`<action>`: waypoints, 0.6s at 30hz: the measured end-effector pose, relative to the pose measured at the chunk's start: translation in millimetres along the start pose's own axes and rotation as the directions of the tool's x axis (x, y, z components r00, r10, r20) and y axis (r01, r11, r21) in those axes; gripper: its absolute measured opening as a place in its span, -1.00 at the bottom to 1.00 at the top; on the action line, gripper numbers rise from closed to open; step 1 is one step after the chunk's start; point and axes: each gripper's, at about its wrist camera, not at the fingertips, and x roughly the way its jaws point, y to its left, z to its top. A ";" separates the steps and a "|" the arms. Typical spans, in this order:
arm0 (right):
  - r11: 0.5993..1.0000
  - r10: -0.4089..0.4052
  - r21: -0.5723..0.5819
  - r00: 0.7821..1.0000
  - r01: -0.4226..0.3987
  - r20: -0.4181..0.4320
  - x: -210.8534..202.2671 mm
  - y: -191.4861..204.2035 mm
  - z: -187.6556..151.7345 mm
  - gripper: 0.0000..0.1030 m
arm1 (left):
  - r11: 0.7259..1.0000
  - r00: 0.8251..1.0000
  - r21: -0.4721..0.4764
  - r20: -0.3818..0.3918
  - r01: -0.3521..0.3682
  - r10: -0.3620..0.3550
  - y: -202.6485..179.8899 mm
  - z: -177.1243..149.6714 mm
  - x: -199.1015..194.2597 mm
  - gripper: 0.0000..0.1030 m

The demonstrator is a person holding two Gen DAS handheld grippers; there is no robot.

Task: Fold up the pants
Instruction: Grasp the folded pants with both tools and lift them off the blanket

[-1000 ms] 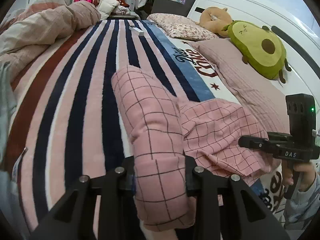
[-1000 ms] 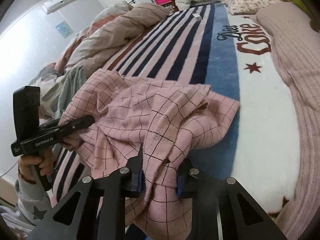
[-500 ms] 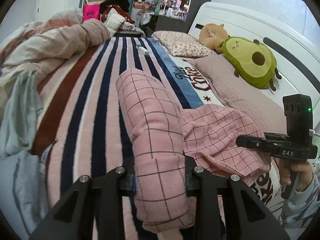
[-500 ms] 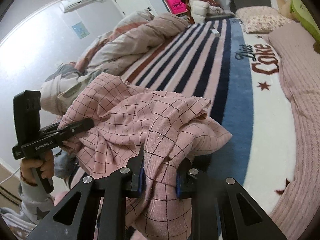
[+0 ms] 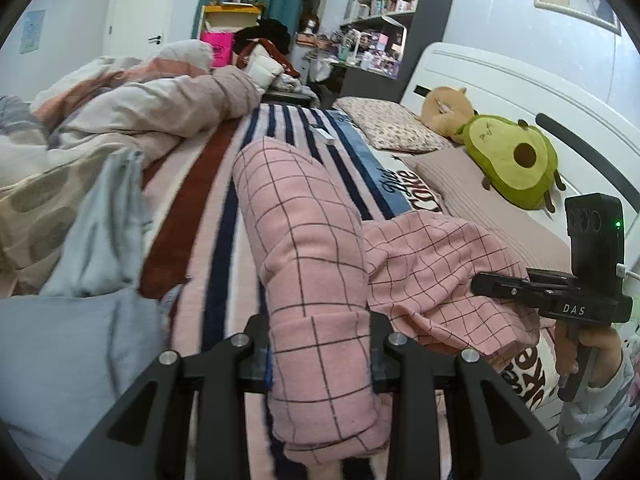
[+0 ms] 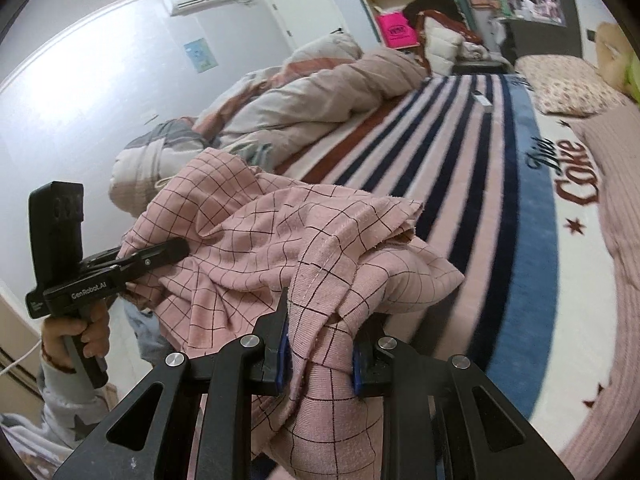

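Pink checked pants (image 5: 316,264) hang bunched between left tongs (image 5: 320,354) and right tongs (image 6: 320,354), both clamped on them.

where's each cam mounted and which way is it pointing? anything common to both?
Left wrist: sits on the left gripper, faces along the bed toward the headboard; right gripper and its hand appear at right.
Right wrist: sits on the right gripper, faces across the striped blanket toward the wall; left gripper at left.
Shared: pink checked pants, blanket, duvet.
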 end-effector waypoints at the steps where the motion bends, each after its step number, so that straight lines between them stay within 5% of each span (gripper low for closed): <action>1: 1.000 0.005 -0.007 1.000 -0.005 -0.001 2.9 5.7 1.0 -0.67 | 1.000 1.000 -0.004 0.005 -0.005 0.005 5.1 -1.8 -4.4 -0.48; 18: 0.983 0.110 -0.140 0.992 -0.118 -0.059 79.4 116.3 12.7 -0.67 | 0.985 0.989 -0.132 0.081 -0.112 0.123 116.0 -38.2 -84.0 -0.48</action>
